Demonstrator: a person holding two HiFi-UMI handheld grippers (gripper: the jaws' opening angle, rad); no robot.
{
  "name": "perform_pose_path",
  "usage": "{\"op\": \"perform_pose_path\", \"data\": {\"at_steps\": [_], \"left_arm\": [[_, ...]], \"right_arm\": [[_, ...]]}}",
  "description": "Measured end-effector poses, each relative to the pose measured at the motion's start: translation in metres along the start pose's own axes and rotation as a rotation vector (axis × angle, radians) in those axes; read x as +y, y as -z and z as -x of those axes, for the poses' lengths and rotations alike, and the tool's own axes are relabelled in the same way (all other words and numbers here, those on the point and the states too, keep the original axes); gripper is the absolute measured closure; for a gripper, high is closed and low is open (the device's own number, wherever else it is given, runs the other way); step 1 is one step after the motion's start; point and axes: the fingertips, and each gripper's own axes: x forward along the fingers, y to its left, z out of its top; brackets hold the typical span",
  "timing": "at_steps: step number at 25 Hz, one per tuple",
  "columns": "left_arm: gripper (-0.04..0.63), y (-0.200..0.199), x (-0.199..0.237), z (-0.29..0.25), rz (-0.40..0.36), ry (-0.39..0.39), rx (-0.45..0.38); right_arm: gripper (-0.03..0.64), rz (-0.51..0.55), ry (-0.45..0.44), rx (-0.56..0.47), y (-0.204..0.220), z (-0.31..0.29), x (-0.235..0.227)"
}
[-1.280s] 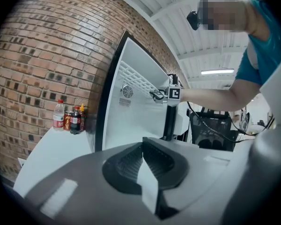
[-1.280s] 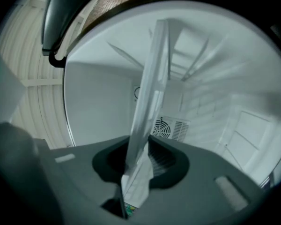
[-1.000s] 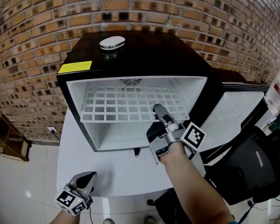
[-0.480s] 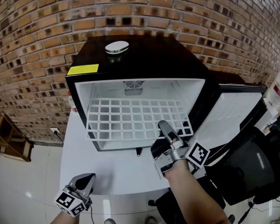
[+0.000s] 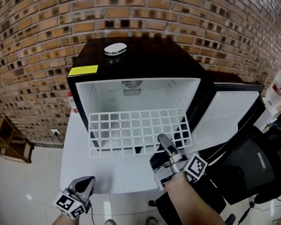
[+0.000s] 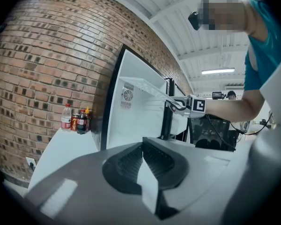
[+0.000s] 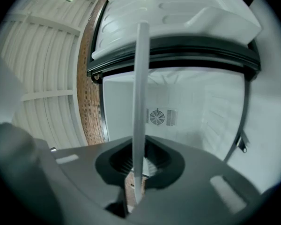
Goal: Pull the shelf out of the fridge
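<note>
White wire shelf (image 5: 131, 130) between right tool (image 5: 163, 140) jaws

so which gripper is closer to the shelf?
Right. The right gripper is shut on the front edge of the shelf; the left gripper hangs well short of it, by the front left corner of the table.

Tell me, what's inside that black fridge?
Bare white walls and a round fan vent at the back of the fridge. The white wire shelf, gripped by the right gripper, juts out the front. It covers most of the floor from view.
</note>
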Motion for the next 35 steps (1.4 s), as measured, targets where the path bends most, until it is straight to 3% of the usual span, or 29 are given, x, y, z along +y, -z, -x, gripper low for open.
{"op": "perform_pose_path", "data": {"at_steps": [4,9,16,25,35], "left_arm": [[0.614,0.0,-0.006,0.002,-0.001,0.002,0.003],[0.614,-0.001,-0.016,0.006,-0.007,-0.022,0.011],[0.614,-0.022,-0.057,0.014,-0.059,-0.097,-0.001],[0.614,-0.016,-0.095,0.052,-0.023,-0.156,0.003],[0.614,-0.025,-0.097,0.129,-0.015,-0.081,-0.018]], "right_arm": [[0.589,0.016,0.011,-0.003,-0.001,0.018,-0.005],[0.591,-0.047,0.014,-0.015,-0.003,0.049,-0.006],[0.591,-0.142,-0.003,0.052,-0.002,0.086,0.013],[0.591,-0.149,0.009,0.114,0.0,0.131,0.034],[0.591,-0.119,0.005,0.052,0.066,0.167,0.054]]}}
